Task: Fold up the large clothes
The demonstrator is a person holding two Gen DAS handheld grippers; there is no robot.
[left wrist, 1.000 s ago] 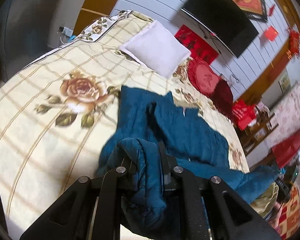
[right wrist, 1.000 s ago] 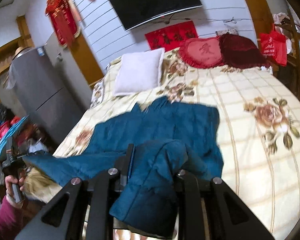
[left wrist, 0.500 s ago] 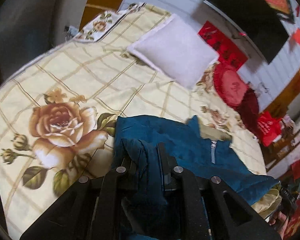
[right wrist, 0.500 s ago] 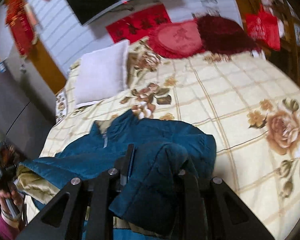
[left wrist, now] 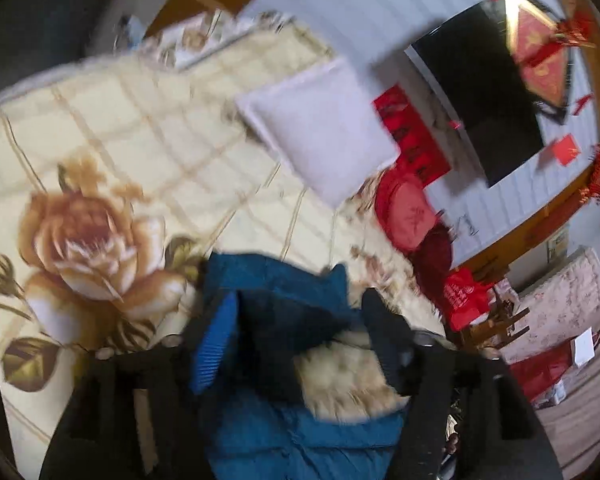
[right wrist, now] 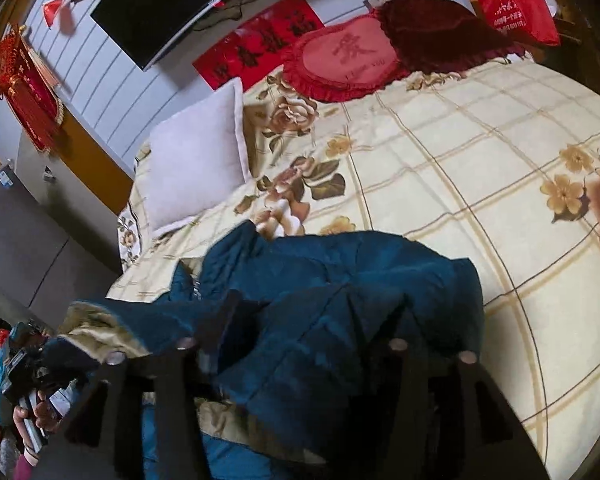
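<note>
jacket (right wrist: pixel 340 280) lies between both opened grippers' (left wrist: pixel 296 304) spread fingers.

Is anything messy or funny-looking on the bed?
Yes. The blue jacket lies in a lumpy, uneven fold at the near edge of the bed, with its pale furry lining showing and one end hanging over the side. Everything else looks tidy.

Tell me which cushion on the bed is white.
The square white pillow beside the bed's edge, apart from the other two: the red round cushion and the dark maroon cushion against the wall.
</note>
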